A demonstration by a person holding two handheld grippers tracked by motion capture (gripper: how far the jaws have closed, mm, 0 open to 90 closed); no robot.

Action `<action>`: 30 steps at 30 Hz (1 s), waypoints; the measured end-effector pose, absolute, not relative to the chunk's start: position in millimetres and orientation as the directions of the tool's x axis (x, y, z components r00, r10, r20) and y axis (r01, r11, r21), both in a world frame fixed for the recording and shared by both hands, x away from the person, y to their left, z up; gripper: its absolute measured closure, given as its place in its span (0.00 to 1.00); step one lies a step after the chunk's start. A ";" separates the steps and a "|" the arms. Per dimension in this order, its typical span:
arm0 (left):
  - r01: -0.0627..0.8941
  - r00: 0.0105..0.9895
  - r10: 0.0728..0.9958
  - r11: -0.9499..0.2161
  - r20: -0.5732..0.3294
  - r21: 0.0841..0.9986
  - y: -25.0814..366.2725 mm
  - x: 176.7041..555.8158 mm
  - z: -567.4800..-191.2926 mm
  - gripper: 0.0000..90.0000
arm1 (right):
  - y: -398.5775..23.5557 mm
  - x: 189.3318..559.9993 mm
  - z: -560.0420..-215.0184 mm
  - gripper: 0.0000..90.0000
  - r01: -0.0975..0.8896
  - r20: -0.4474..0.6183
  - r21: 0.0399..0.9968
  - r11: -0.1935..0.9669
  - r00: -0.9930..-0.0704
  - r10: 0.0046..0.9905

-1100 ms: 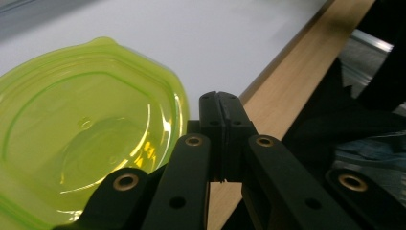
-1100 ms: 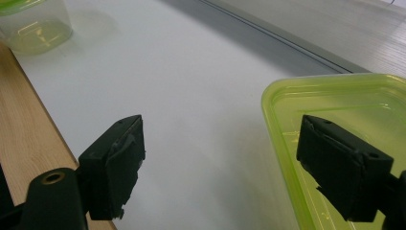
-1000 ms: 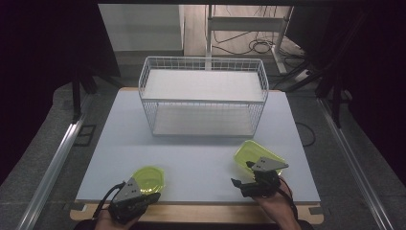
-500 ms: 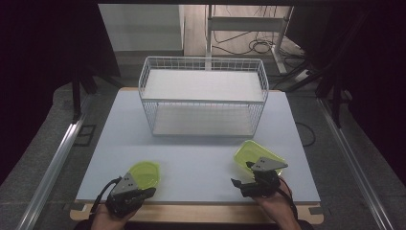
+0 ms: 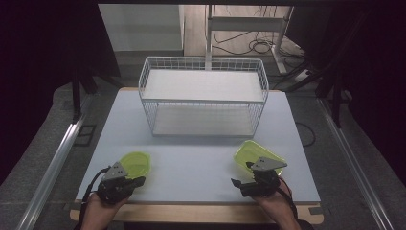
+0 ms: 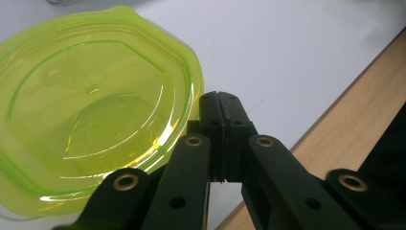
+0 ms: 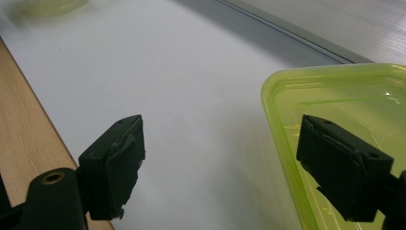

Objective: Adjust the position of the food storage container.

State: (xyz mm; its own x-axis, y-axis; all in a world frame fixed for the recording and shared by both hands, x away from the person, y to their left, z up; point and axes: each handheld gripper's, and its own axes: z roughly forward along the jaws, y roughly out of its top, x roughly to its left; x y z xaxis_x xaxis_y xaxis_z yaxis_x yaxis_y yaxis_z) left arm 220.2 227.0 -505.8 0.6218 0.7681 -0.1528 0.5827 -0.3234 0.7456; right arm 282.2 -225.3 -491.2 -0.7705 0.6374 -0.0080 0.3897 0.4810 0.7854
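A round yellow-green bowl point(image 5: 135, 163) point(image 6: 91, 120) sits on the white table top near the front left. My left gripper point(image 5: 138, 181) point(image 6: 220, 98) lies just in front of it, shut, with its jaws closed on each other and the bowl's rim against their side. A rectangular yellow-green container point(image 5: 256, 152) point(image 7: 349, 96) sits at the front right. My right gripper point(image 5: 242, 176) point(image 7: 230, 163) is open beside it. One jaw hangs over the container's inside and the other over bare table, so the container's wall stands between them untouched.
A white wire basket point(image 5: 203, 100) with a shelf stands at the back middle of the white table point(image 5: 201, 163). A wooden strip point(image 5: 191, 213) runs along the front edge. Metal rails flank the table. The round bowl point(image 7: 48, 5) appears blurred far off in the right gripper view.
My left gripper has moved left and farther onto the table, and the round bowl has shifted the same way with it. The right gripper and its container have stayed put.
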 end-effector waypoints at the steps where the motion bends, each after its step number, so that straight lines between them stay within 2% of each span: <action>1: 0.583 0.621 0.769 -0.323 -0.153 0.745 228.2 221.6 -505.8 1.00 | -225.3 282.2 -491.2 0.19 0.390 -0.008 0.785 0.481 -0.770 0.637; 13: 0.590 0.595 0.798 -0.350 -0.098 0.728 239.8 237.5 -503.8 1.00 | -224.8 283.0 -491.4 0.20 0.402 0.003 0.782 0.476 -0.767 0.641; 19: 0.598 0.581 0.804 -0.317 -0.125 0.736 243.3 237.6 -505.2 1.00 | -224.6 282.9 -490.8 0.21 0.412 0.022 0.789 0.455 -0.760 0.650; 25: 0.573 0.627 0.761 -0.305 -0.167 0.761 232.1 235.3 -499.7 0.96 | -233.1 283.8 -482.9 0.35 0.402 -0.009 0.798 0.450 -0.738 0.675; 26: 0.569 0.635 0.753 -0.307 -0.170 0.763 228.9 235.7 -498.3 0.94 | -238.9 285.9 -479.6 0.42 0.405 -0.023 0.798 0.446 -0.719 0.695; 27: 0.566 0.642 0.748 -0.312 -0.170 0.763 225.5 236.4 -497.1 0.94 | -238.9 285.9 -479.6 0.42 0.405 -0.023 0.798 0.446 -0.719 0.695; 30: 0.560 0.659 0.733 -0.331 -0.166 0.760 214.9 241.1 -494.0 0.89 | -248.4 290.0 -475.0 0.58 0.422 -0.011 0.803 0.420 -0.694 0.720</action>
State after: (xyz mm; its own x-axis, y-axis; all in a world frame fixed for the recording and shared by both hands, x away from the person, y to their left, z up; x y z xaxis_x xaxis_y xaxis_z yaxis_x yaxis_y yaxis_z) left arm 241.1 214.9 -494.0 0.6594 0.7331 -0.1663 0.5595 -0.3309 0.7599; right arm 290.0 -248.4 -475.0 -0.6941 0.7198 -0.0109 0.4225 0.4196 0.8034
